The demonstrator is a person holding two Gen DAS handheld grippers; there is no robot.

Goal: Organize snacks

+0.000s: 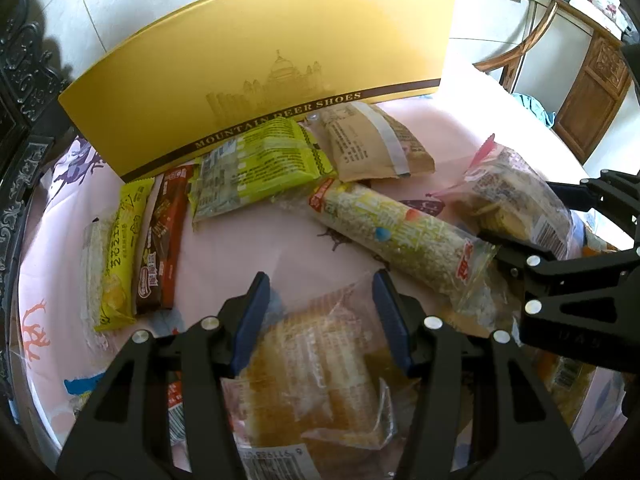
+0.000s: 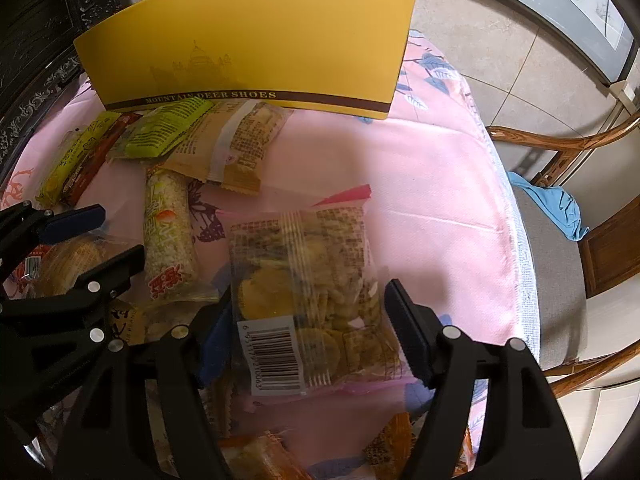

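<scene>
Clear cracker bag (image 2: 308, 300) lies between the wide-parted right claw (image 2: 312, 320), pads not pressing it.

Round table (image 2: 440, 184), pink printed cloth (image 1: 248, 248); yellow shoebox (image 1: 260, 64) standing at back, snack packs (image 1: 260, 160) scattered in front.

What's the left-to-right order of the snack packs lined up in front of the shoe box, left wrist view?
Yellow bar → brown chocolate bar → green pack → tan pack → clear cracker bag with the pink top edge.
</scene>
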